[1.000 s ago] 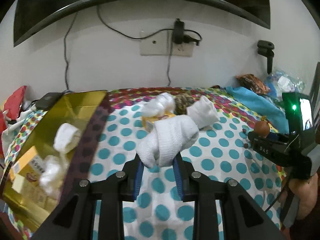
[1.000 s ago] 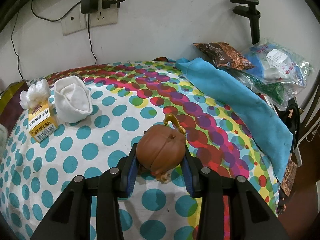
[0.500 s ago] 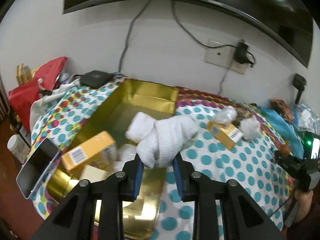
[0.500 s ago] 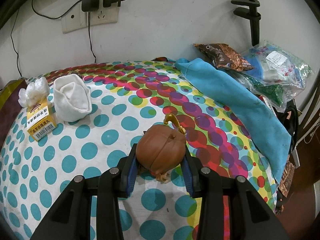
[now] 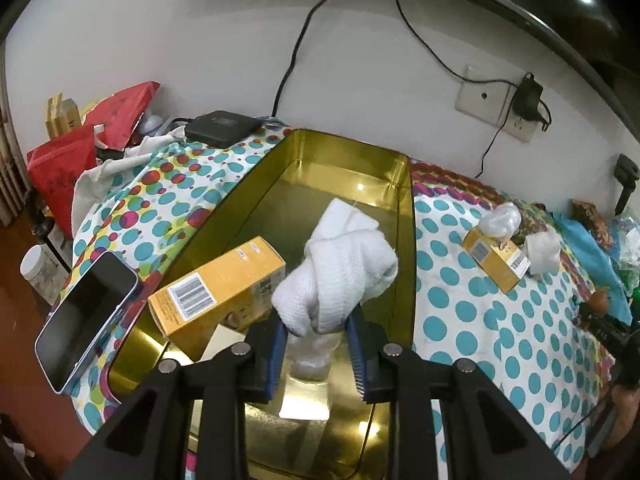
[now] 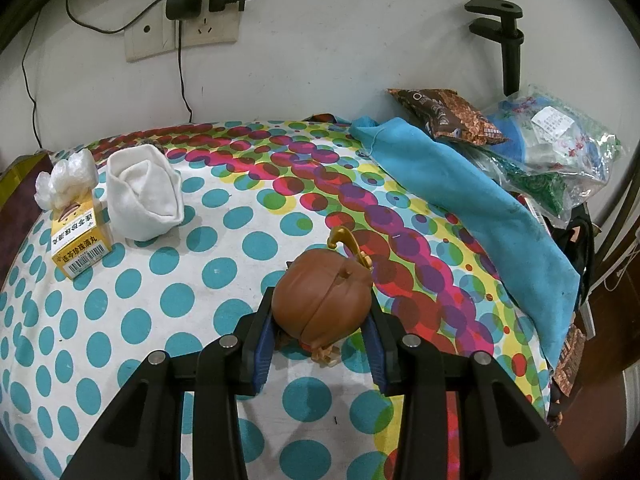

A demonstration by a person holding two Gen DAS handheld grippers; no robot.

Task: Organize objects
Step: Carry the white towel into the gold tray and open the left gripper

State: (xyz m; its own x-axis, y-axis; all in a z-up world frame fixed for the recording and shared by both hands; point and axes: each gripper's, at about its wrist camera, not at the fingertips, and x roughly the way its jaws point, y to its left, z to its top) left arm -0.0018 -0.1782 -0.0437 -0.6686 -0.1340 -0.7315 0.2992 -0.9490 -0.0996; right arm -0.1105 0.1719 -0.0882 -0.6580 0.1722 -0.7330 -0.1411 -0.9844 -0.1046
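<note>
My left gripper (image 5: 316, 326) is shut on a rolled white sock (image 5: 340, 276) and holds it above the open gold tin (image 5: 406, 216). In the tin lie a yellow box (image 5: 216, 292) and another white roll (image 5: 340, 216) behind the held sock. My right gripper (image 6: 322, 322) is shut on a brown toy figure (image 6: 322, 300) with a gold hook, low over the dotted tablecloth. On the cloth lie a small yellow box (image 6: 78, 242), a white plastic wad (image 6: 66, 180) and a rolled white sock (image 6: 142, 196); they show in the left view too, the box (image 5: 496, 258) at right.
A phone (image 5: 88, 316) lies on the table's left edge beside the tin. A black box (image 5: 222, 126) and red bags (image 5: 80, 148) sit at the back left. A blue cloth (image 6: 460, 188) and snack bags (image 6: 548, 136) line the right side. A wall socket with charger (image 6: 184, 12) is behind.
My left gripper has swung left with the white sock, from over the cloth to over the gold tin. The right gripper with the brown toy has stayed nearly still.
</note>
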